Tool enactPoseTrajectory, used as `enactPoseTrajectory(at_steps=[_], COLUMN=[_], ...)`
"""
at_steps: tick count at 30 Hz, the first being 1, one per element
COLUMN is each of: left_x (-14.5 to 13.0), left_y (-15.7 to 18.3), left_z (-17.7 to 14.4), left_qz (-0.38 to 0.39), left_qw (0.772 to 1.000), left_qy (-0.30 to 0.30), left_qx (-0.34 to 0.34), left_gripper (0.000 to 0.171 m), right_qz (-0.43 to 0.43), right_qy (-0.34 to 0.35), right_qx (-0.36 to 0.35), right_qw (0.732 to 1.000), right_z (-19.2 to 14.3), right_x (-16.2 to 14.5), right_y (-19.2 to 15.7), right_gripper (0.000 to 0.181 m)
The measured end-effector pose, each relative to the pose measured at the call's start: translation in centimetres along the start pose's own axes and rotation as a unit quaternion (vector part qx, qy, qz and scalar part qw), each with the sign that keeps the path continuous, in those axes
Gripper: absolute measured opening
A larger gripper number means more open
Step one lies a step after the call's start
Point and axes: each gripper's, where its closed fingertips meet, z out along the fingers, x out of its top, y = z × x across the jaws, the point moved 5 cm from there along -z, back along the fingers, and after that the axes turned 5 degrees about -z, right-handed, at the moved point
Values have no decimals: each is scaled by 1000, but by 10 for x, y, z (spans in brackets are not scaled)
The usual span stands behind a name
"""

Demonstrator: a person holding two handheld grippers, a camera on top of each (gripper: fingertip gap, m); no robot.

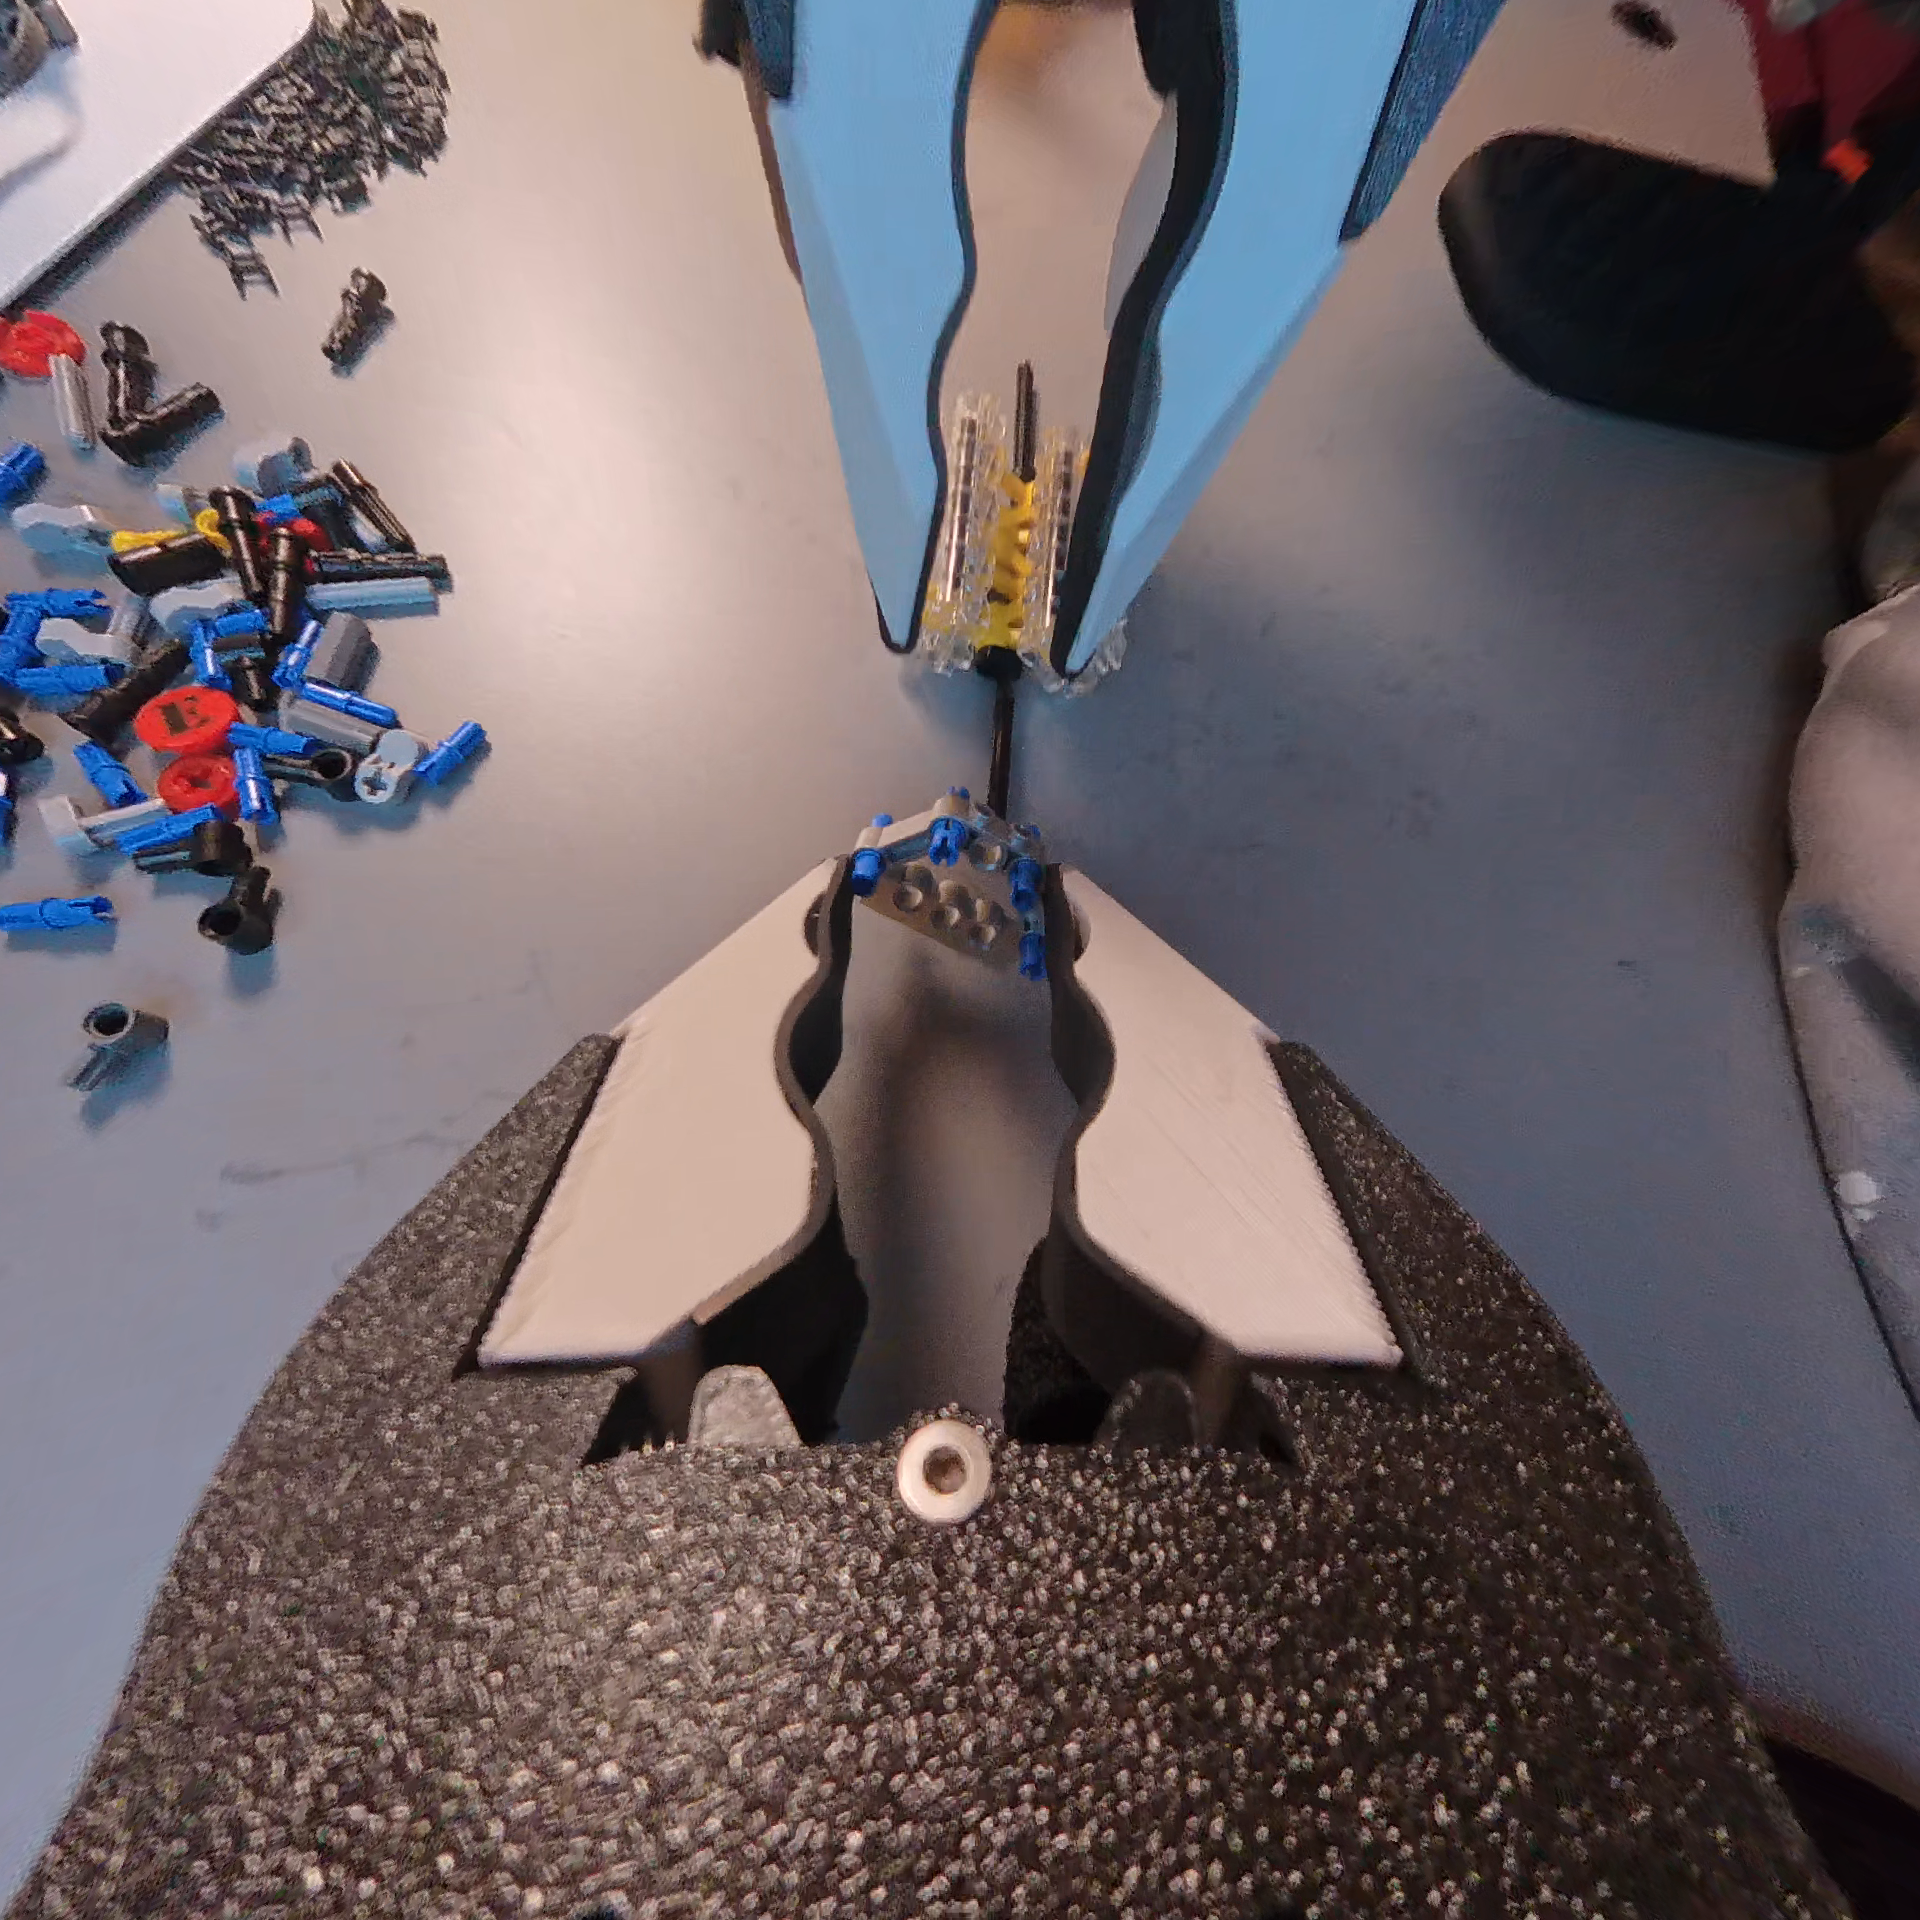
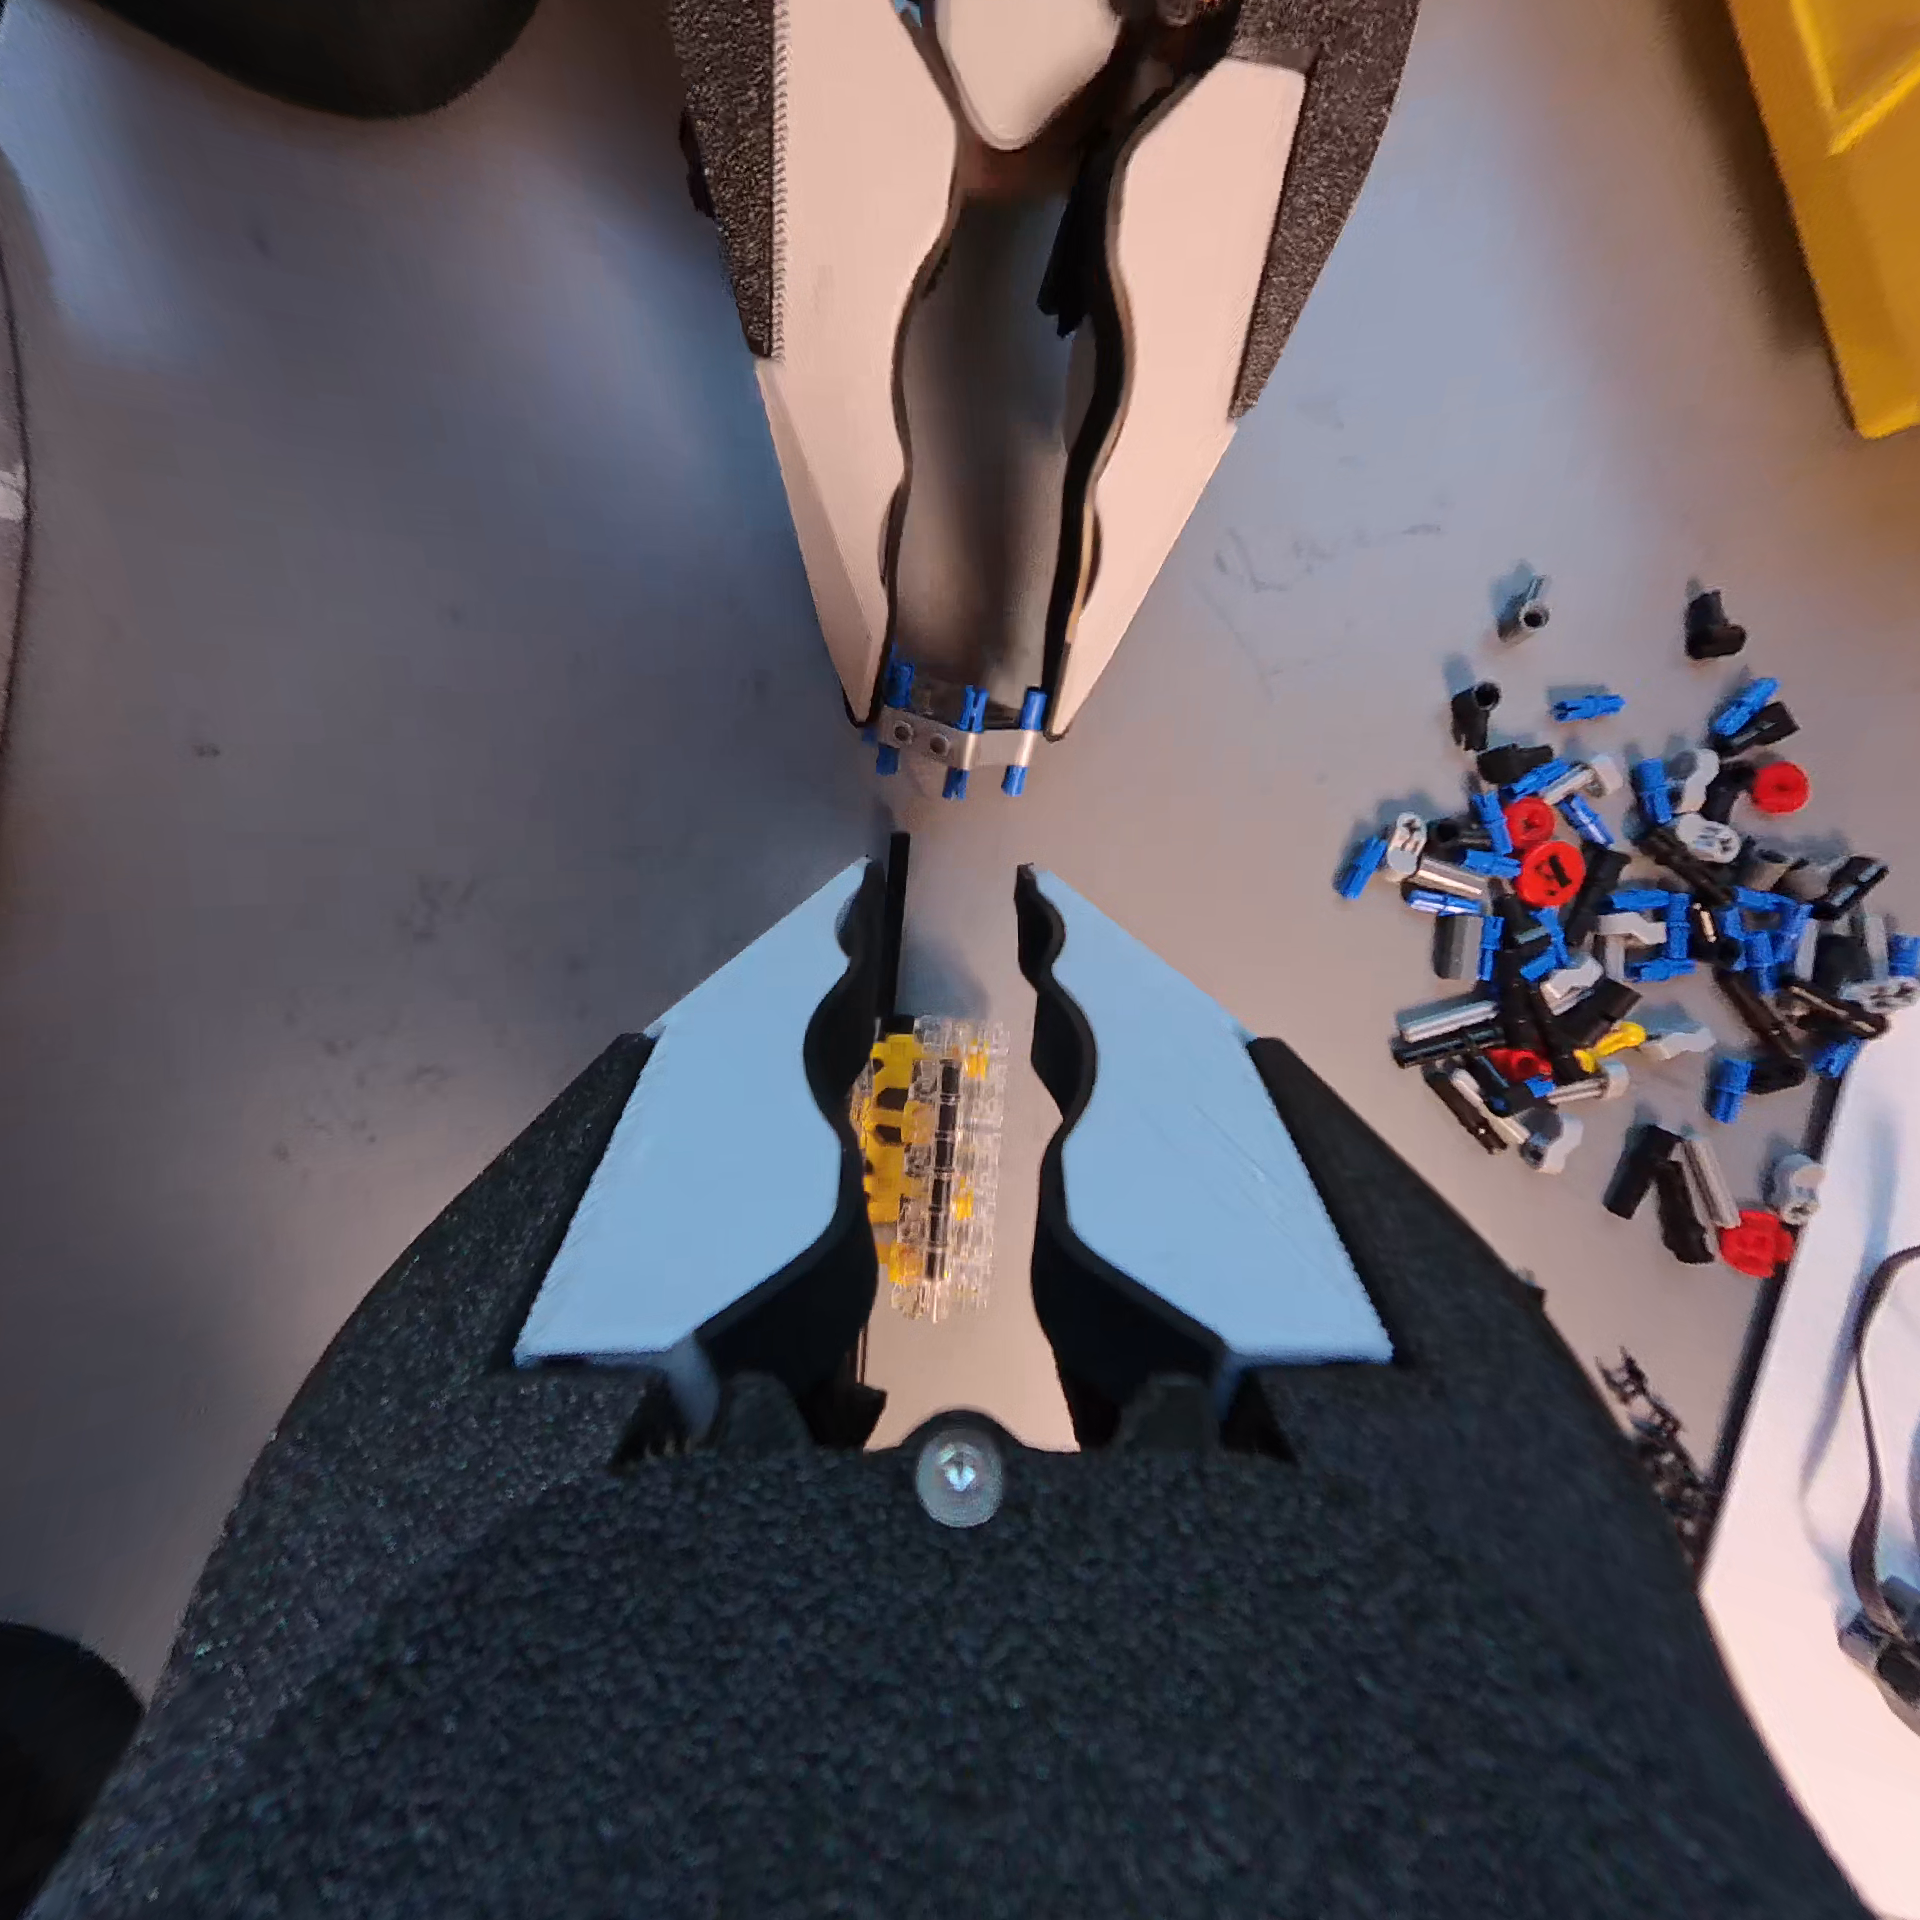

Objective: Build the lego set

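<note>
The left gripper (image 1: 951, 883) has its grey fingers nearly closed, pinching a grey plate (image 1: 956, 904) studded with round holes and blue pins; the plate sits right at the tips, tilted, with pins sticking out on both sides. Facing it tip to tip, just apart, the right gripper (image 2: 945, 883) has its pale blue fingers a little wider, around a clear block (image 2: 935, 1153) with yellow gears inside. The left wrist view shows both fingers against the block, while the right wrist view shows a sliver of gap on 1 side, so the grip looks light. A black axle (image 1: 1003, 743) runs through the block and pokes out toward the plate, its end just beside the plate's far edge; contact cannot be told. Both pieces hang over the grey surface (image 1: 1351, 831). Off to the side lies a pile (image 1: 208, 644) of blue, black, grey and red parts, then small black links (image 1: 322, 135) beside a white board (image 1: 125, 114). A yellow box (image 2: 1849, 208) stands farther off. 2 red discs carry a black mark; no brand shows.
</note>
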Motion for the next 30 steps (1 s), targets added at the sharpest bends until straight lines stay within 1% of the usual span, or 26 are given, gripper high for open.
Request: enactPoseTrajectory(at_steps=[2, 4, 6, 9, 13, 14, 15, 16, 18, 20, 22, 23, 26, 28, 30], left_x=[4, 6, 8, 16, 31, 33, 35, 36, 36, 31, 27, 26, 26, 25, 20], left_y=[0, 2, 3, 1, 0, 2, 3, 4, 6, 7, 7, 8, 10, 14, 18], left_z=[-4, -6, -9, -18, -31, -33, -33, -33, -33, -30, -27, -25, -24, -22, -17], left_qz=[-14, -16, -17, -43, -83, -87, -87, -84, -81, -72, -50, -39, 13, 54, 84], left_qw=[999, 999, 997, 991, 972, 968, 966, 965, 966, 972, 980, 983, 990, 993, 994], left_qy=[30, 44, 64, 119, 205, 218, 227, 231, 226, 206, 179, 170, 136, 104, 65], left_qx=[-12, -20, -26, -38, -75, -86, -90, -91, -95, -90, -69, -61, -21, 2, 11], left_gripper=[35, 35, 35, 35, 35, 35, 35, 35, 35, 30, 33, 38, 42, 43, 40], right_qz=[-5, -9, -13, -7, 38, 48, 56, 59, 55, 59, 51, 48, 37, 34, 34], right_qy=[1, -3, 13, 44, 104, 116, 130, 142, 149, 142, 120, 106, 64, 51, 45], right_qx=[-2, -5, -27, -48, -59, -64, -79, -95, -97, -87, -76, -63, -41, -27, -15], right_qw=[1000, 1000, 999, 998, 992, 990, 987, 983, 983, 984, 989, 991, 996, 998, 998], right_z=[5, 13, 17, 9, 0, 0, 0, -1, -5, -7, -7, -6, 3, 10, 16], right_x=[3, 4, 9, 16, 25, 27, 29, 31, 29, 25, 20, 18, 14, 15, 18], right_y=[-1, -2, 0, 1, 0, 0, 1, 3, 2, 1, -1, -3, -7, -9, -10], right_gripper=[22, 22, 22, 43, 69, 68, 61, 45, 43, 40, 40, 40, 40, 40, 40])
